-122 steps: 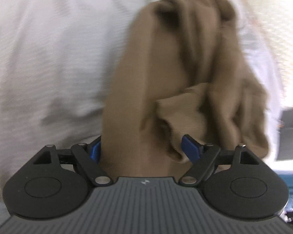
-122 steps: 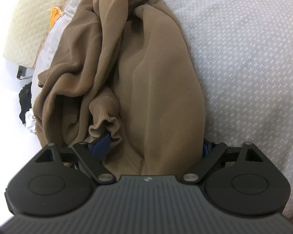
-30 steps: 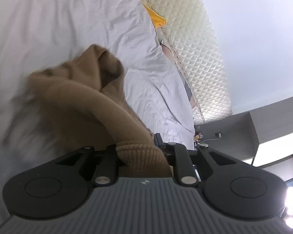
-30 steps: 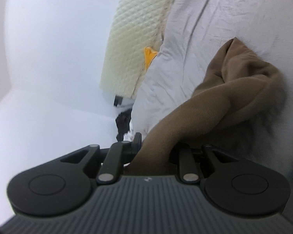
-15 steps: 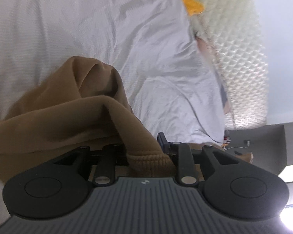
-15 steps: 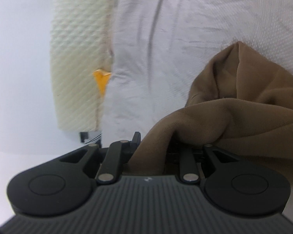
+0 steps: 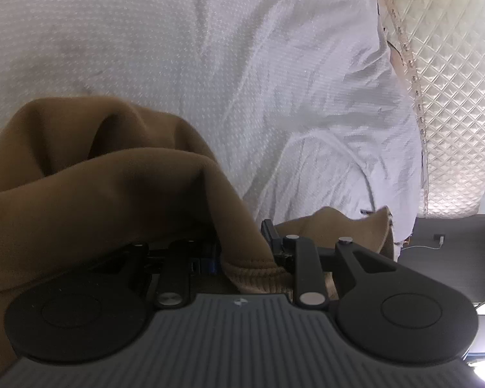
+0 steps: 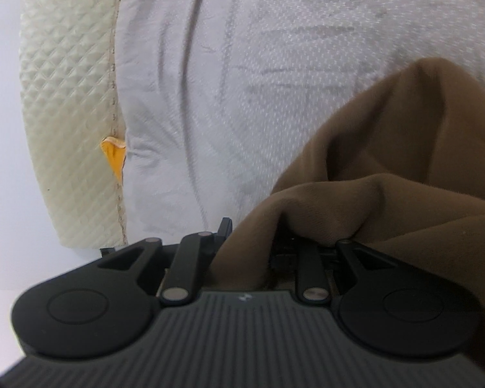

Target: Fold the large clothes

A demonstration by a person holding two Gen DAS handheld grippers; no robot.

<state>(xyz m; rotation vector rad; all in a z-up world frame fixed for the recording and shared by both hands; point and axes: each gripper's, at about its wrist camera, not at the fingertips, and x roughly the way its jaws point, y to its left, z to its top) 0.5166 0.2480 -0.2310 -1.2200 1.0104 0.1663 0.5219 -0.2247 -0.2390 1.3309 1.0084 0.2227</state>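
- The left gripper [image 7: 242,252] has its jaws drawn close together, pinching a ribbed hem of the brown garment [image 7: 113,187] between them.
- Its linkage arms angle inward toward the centre, and the fabric drapes over the left-hand side of its body.
- The right gripper [image 8: 252,242] likewise has its jaws pulled in, clamped on a fold of the same garment.
- Cloth spills across the right-hand linkage of that gripper and hides its fingertips.
- Both grippers point forward over the bed.
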